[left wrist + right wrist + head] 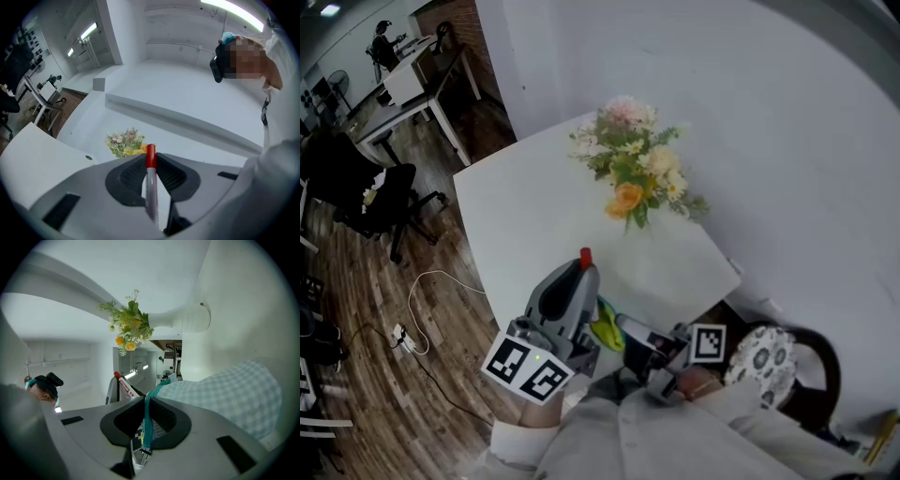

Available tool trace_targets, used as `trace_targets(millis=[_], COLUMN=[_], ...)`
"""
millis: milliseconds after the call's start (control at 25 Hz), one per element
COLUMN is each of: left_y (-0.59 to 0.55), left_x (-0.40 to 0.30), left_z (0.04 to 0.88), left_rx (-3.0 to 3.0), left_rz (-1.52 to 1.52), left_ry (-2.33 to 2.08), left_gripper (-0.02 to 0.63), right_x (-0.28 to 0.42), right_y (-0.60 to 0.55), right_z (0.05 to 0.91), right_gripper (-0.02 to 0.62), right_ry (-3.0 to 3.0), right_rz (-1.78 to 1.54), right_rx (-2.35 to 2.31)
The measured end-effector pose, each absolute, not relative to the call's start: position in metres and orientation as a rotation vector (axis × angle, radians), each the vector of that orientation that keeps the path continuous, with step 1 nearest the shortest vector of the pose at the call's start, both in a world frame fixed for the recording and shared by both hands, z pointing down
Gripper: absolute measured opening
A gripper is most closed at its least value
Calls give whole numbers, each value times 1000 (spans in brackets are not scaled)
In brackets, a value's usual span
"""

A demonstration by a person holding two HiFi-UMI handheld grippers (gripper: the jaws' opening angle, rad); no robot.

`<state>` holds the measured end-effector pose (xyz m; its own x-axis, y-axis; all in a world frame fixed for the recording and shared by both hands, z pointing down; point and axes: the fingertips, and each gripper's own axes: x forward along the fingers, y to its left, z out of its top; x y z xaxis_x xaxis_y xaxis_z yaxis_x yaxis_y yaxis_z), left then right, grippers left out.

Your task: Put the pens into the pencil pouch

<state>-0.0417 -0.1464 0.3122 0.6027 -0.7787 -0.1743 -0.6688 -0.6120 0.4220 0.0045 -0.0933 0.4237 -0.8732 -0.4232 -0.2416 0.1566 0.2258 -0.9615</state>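
A pen with a red cap [585, 259] stands upright between the jaws of my left gripper [584, 277], just off the near edge of the white table [534, 216]. In the left gripper view the pen [151, 183] sits clamped in my left gripper [151, 164]. My right gripper [623, 333] is beside it, shut on the pencil pouch [607, 326]. In the right gripper view my right gripper [146, 404] pinches the pouch's teal zipper edge [148, 423]. The checked pouch [225, 399] hangs off to the right. The pen [123, 386] shows just left of it.
A white vase of flowers [637, 173] stands on the table's far right part. A dark chair with a patterned cushion [764, 358] is at my right. A black office chair [375, 202] and a cable [417, 323] are on the wooden floor at left.
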Motion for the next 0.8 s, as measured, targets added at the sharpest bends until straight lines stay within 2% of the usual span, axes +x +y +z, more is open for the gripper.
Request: trace_targets(millis=[800], left_y=[-139], left_x=[-35], left_z=[335], left_rx=[2497], left_rz=[-462], left_ry=[-1153], left_gripper=[66], right_x=[10], right_y=[-101], right_z=[425], right_gripper=[36], right_ry=[2018], right_rz=[-1685], right_rx=[-284])
